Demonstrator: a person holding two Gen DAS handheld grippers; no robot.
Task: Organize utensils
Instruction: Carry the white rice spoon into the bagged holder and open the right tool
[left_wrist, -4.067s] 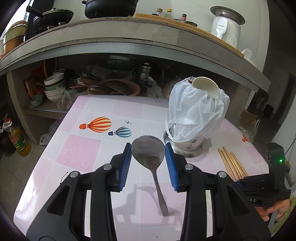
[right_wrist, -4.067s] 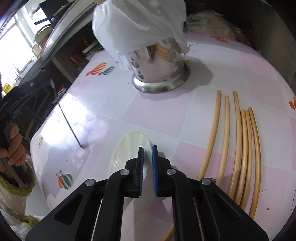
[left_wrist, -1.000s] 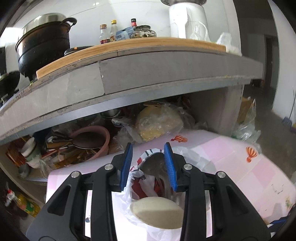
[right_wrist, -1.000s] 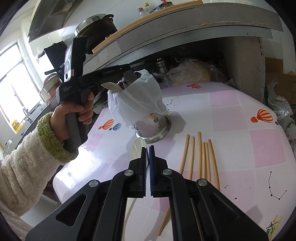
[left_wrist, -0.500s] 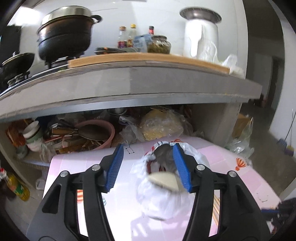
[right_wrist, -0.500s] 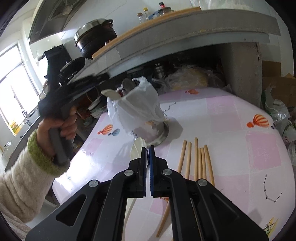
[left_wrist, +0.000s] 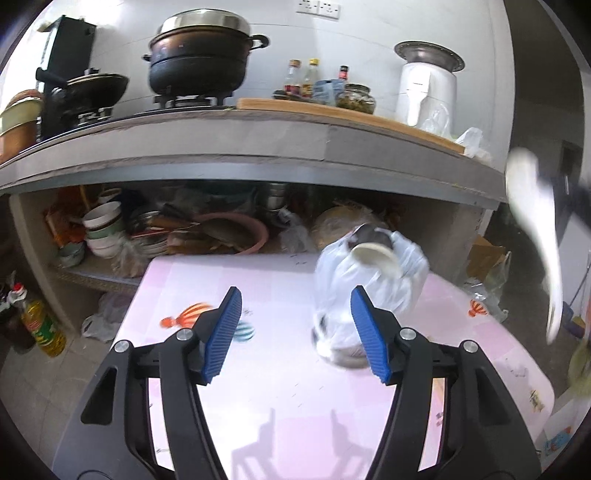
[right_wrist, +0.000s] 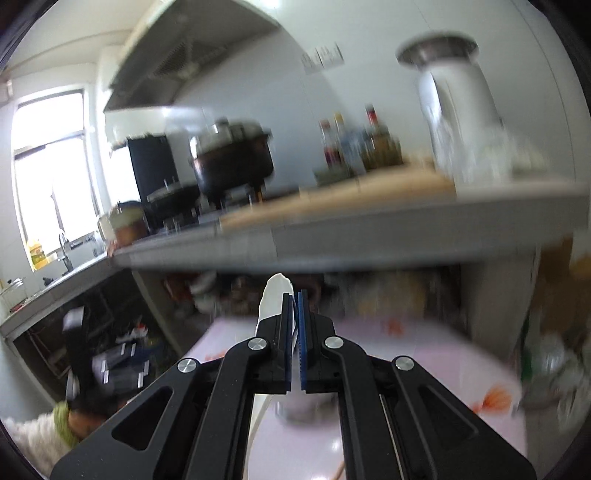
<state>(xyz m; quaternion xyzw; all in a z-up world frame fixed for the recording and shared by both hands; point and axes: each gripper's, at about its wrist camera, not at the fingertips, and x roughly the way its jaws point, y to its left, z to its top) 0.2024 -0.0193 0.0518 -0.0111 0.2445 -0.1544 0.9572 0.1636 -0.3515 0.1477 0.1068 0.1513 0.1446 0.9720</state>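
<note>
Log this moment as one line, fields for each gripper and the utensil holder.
left gripper: opening, nothing between pads | right gripper: shut on white spoon, raised | bag-covered holder: on table, two spoons inside

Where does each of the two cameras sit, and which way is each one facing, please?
Left wrist: on the left gripper, jaws opening with nothing between them, facing the pink table, bag-lined utensil holder and counter.
Right wrist: on the right gripper, shut on a white spoon, facing the blurred counter; a sleeved hand shows lower left.
Shared: black pot, white appliance, table; the spoon shows at the left view's right edge.
</note>
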